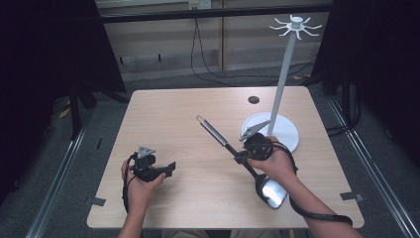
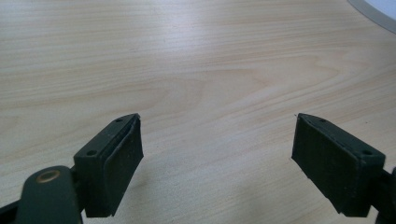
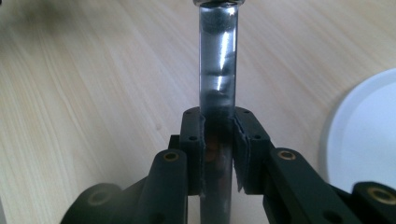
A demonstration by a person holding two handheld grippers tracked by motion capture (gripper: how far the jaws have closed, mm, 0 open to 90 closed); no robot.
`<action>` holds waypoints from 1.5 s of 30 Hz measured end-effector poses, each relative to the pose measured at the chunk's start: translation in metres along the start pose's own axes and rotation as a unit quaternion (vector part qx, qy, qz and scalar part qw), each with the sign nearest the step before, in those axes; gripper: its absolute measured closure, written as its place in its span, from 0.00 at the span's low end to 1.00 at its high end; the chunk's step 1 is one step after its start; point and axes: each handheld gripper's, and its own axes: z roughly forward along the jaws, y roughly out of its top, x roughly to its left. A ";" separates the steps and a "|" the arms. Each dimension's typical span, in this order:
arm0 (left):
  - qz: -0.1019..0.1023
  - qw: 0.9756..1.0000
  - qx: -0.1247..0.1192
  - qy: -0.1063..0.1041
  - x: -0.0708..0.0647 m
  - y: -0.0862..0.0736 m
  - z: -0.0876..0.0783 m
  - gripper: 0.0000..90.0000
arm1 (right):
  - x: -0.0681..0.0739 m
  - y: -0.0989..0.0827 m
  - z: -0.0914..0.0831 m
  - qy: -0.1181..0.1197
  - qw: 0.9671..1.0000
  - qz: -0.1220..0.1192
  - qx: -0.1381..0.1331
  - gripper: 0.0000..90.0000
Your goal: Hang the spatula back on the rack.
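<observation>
Table: light wood tabletop (image 1: 173, 114), white hook stand (image 1: 280, 89) at right.
Ladle: steel ladle (image 1: 237, 158), right gripper (image 3: 218, 140) clamped on its handle; looks stiff, slick, bowl-heavy, so I'd grip nearer the bowl.
Left gripper (image 2: 217, 154): jaws wide apart, empty.

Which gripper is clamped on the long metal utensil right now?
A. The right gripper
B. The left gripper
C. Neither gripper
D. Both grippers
A: in the right gripper view the right gripper has its jaws closed on the utensil's shiny handle, while the left gripper stands open over the bare table.
</observation>
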 end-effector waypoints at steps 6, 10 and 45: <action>0.002 1.000 -0.001 -0.002 -0.001 0.000 0.001 0.18 | -0.002 0.001 -0.015 -0.009 0.999 0.011 -0.033 0.85; 0.003 1.000 -0.002 -0.004 -0.002 0.000 0.000 0.18 | -0.003 0.002 -0.027 -0.009 0.997 0.016 -0.072 0.85; 0.009 1.000 -0.004 -0.010 -0.009 0.002 0.004 0.13 | -0.014 -0.017 -0.091 -0.064 0.978 0.047 -0.195 0.85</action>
